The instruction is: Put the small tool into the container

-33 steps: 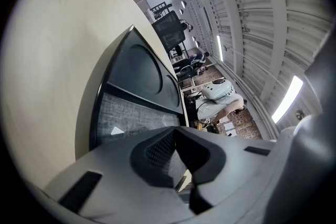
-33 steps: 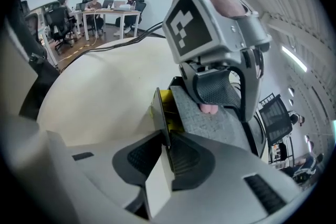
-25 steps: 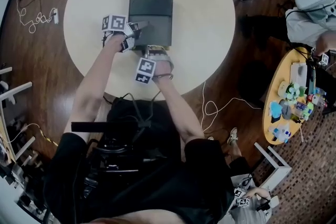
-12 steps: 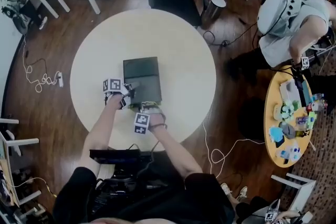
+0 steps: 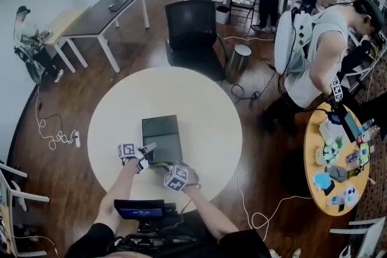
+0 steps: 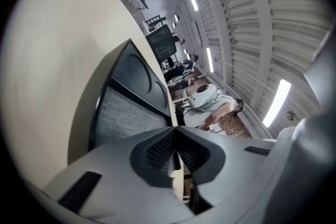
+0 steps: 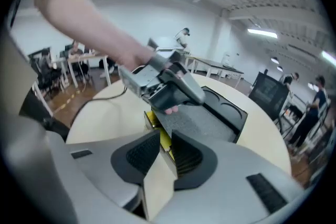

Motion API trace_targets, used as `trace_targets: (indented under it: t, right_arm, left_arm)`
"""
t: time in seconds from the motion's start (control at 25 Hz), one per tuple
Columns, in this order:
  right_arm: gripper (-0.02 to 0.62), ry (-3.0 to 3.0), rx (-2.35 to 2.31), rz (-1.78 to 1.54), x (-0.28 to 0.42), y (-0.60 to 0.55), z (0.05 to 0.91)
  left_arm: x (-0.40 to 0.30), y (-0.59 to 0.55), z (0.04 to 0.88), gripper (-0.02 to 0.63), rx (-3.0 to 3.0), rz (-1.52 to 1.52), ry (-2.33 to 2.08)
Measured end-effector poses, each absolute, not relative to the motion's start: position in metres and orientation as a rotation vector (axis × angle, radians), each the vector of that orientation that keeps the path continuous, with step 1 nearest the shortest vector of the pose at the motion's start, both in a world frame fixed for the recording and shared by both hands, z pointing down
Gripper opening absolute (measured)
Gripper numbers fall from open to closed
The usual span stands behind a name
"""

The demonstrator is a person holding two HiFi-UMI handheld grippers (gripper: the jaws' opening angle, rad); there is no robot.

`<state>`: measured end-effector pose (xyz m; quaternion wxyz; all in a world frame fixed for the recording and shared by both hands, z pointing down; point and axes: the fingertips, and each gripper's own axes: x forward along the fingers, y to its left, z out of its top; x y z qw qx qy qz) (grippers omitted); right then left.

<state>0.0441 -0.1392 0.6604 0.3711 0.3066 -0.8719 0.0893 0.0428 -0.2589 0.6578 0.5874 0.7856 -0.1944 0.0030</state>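
Round table (image 5: 205, 106) | left claw (image 6: 174, 128) closed | right claw (image 7: 165, 132) just opening, yellow tool (image 7: 151, 118) loose between jaws

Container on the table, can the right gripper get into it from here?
Likely yes: the right gripper, jaws just opening with a yellow piece showing between them, is at the near corner of the open container; the left gripper is at one side edge.

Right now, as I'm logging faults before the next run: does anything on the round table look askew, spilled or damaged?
Nothing looks spilled or damaged. The dark container lies open on the round table. Only the yellow tool looks unsettled: it seems to stand at the container's near edge, not flat on the gray foam.
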Motion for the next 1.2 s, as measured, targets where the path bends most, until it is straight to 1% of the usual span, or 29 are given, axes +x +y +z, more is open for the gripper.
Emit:
trace_targets:
  t: [0.16, 0.24, 0.28, 0.32, 0.4, 0.56, 0.68, 0.8, 0.96, 1.12, 1.2]
  right_arm:
    - [0.074, -2.515, 0.949, 0.731, 0.073, -0.135, 0.629]
    - [0.072, -2.619, 1.033, 0.983, 0.090, -0.134, 0.617]
    - [0.057, -2.665, 1.060, 1.086, 0.097, -0.133, 0.610]
    - [0.024, -2.707, 1.077, 1.167, 0.104, -0.130, 0.604]
    - [0.008, -2.770, 1.095, 1.262, 0.117, -0.119, 0.596]
    - [-0.008, -2.801, 1.152, 1.316, 0.145, -0.085, 0.589]
    - [-0.020, -2.818, 1.261, 1.347, 0.161, -0.065, 0.580]
    - [-0.021, -2.849, 1.377, 1.327, 0.157, -0.047, 0.560]
    - [-0.021, -2.928, 1.443, 1.265, 0.119, 0.002, 0.521]
    - [-0.021, -2.942, 1.505, 1.283, 0.050, 0.064, 0.491]
    - [-0.021, -2.895, 1.551, 1.276, 0.027, 0.097, 0.482]
  left_arm:
    - [0.022, -0.213, 0.603, -0.006, 1.865, -0.345, -0.390]
    - [0.002, -0.186, 0.580, -0.006, 1.871, -0.464, -0.405]
    - [-0.010, -0.173, 0.569, -0.006, 1.873, -0.516, -0.418]
    - [-0.024, -0.161, 0.558, -0.006, 1.874, -0.572, -0.433]
    - [-0.050, -0.141, 0.535, -0.005, 1.880, -0.696, -0.455]
    - [-0.085, -0.108, 0.503, -0.005, 1.913, -0.823, -0.431]
    - [-0.100, -0.084, 0.490, -0.005, 1.944, -0.828, -0.383]
    - [-0.112, -0.060, 0.478, -0.005, 1.979, -0.818, -0.332]
    - [-0.131, -0.028, 0.460, -0.005, 2.023, -0.816, -0.266]
    - [-0.154, 0.009, 0.445, -0.005, 2.024, -0.830, -0.195]
    - [-0.166, 0.028, 0.448, -0.005, 1.992, -0.837, -0.162]
